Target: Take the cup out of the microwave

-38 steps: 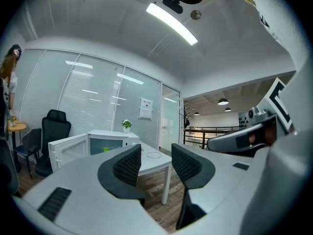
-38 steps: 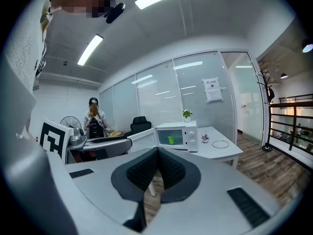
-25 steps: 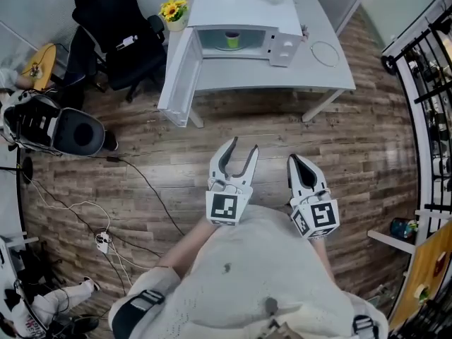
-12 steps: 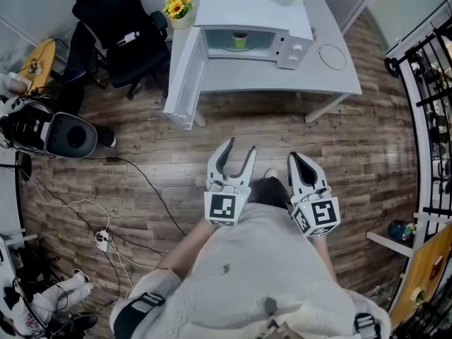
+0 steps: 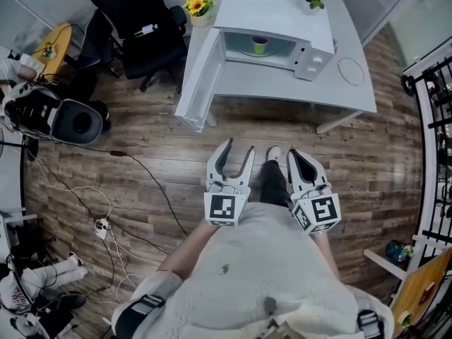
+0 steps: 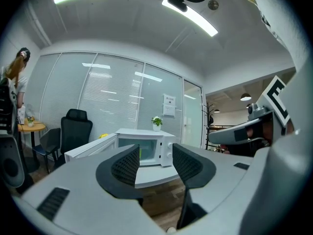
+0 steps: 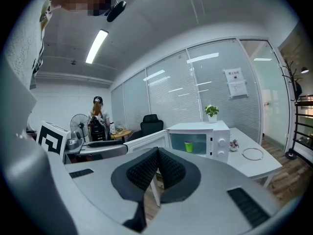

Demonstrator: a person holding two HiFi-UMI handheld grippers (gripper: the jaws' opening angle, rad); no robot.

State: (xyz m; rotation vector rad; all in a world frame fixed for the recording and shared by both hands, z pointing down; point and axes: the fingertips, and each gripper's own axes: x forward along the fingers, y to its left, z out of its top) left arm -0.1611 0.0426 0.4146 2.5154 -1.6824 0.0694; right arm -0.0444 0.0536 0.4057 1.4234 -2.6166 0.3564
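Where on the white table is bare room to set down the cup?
The bare strip of table in front of the microwave, and the right end around the ring. Crowded: the left side, blocked by the open door and the flowers.

Right gripper (image 7: 157, 151) up front, jaws pressed together, nothing between them. Beyond, the microwave (image 7: 198, 140) sits on the white surface (image 7: 249, 165), door (image 7: 146, 141) swung open, green cup (image 7: 189, 146) inside, plant (image 7: 212, 112) on top.

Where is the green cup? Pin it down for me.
The green cup stands inside the open microwave on the white table, near the top of the head view, just right of the swung-open door and left of the control panel.
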